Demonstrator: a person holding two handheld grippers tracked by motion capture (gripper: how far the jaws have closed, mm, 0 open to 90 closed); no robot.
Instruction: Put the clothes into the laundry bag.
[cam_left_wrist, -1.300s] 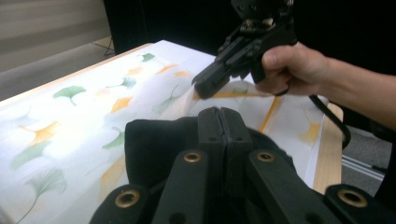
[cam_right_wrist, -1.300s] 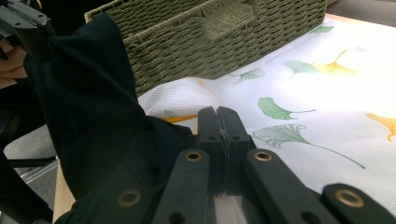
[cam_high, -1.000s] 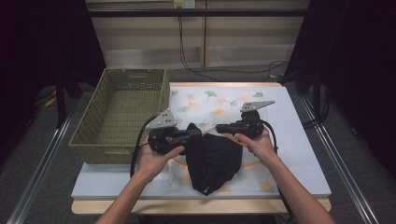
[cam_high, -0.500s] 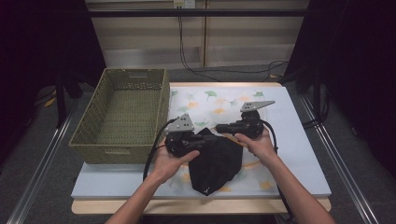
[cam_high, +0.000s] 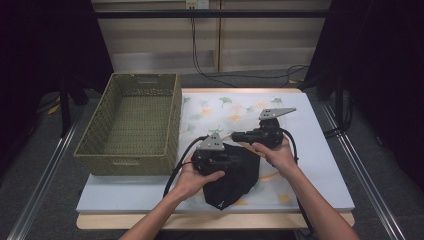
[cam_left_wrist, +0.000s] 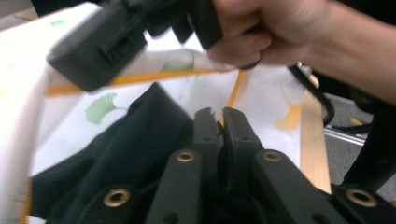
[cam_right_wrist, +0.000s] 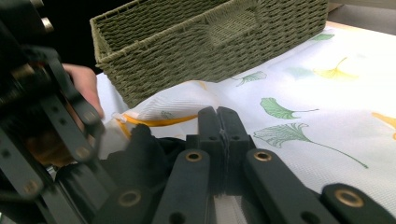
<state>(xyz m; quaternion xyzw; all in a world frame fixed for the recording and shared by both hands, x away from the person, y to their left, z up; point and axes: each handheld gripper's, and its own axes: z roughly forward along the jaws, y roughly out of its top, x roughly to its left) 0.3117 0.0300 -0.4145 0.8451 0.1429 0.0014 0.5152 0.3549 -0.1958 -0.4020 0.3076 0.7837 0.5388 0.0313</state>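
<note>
Since the earlier frames the left gripper (cam_high: 235, 159) has travelled rightward over the black garment (cam_high: 235, 180), carrying a fold of cloth toward the right gripper (cam_high: 237, 136), which has hardly shifted.

In the left gripper view its jaws are pressed together with dark fabric bunched just beneath them; whether cloth is actually caught between the tips cannot be told. In the right gripper view the jaws are likewise pressed together, seemingly nipping the lifted, orange-trimmed edge of the white sheet (cam_right_wrist: 163, 112) at the garment's far side, though that too is uncertain.

The garment lies crumpled in the near middle of the table, between and under the two hands, tapering to a point at the near edge. Judging from this, the step in hand is folding or gathering the garment into a compact bundle. The next move likely calls for bringing the two edges together, then lifting the bundle left toward the woven basket (cam_high: 127, 160), which stands open just beside it.

The white sheet with its ginkgo-leaf print covers the tabletop (cam_high: 130, 192). Beyond are pale wall panels, hanging cables and dark curtains at either side.
</note>
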